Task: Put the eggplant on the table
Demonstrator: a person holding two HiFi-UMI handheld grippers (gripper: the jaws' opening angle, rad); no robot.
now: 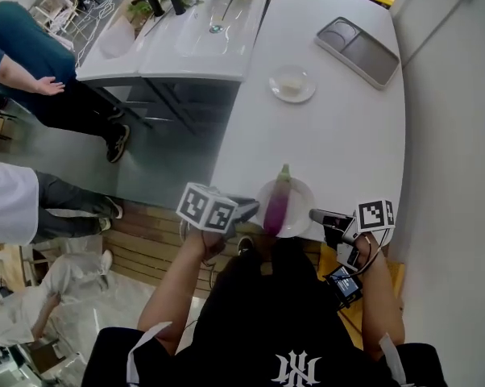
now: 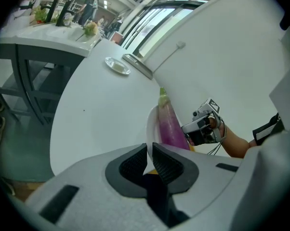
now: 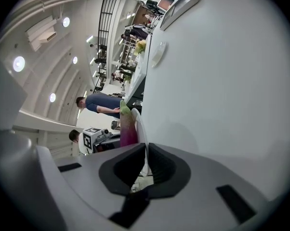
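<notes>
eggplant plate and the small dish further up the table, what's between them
Only bare white table between the plate holding the eggplant and the small dish, clearest in the head view.

The left gripper (image 2: 150,146) is held out in front of the body by the left hand (image 1: 204,242) and tilted downward, with its marker cube uppermost. Its jaws are seen almost together, pinched on the thin rim of a plate (image 2: 148,121) (the near left edge). The right gripper (image 3: 146,146) is carried by the right hand (image 1: 363,247) on the opposite side, rolled over sideways, and its jaws are likewise clamped on that rim. Both forearms are bare, bent at the elbow and reached forward from the torso, and the two grippers are pointed toward each other.
</notes>
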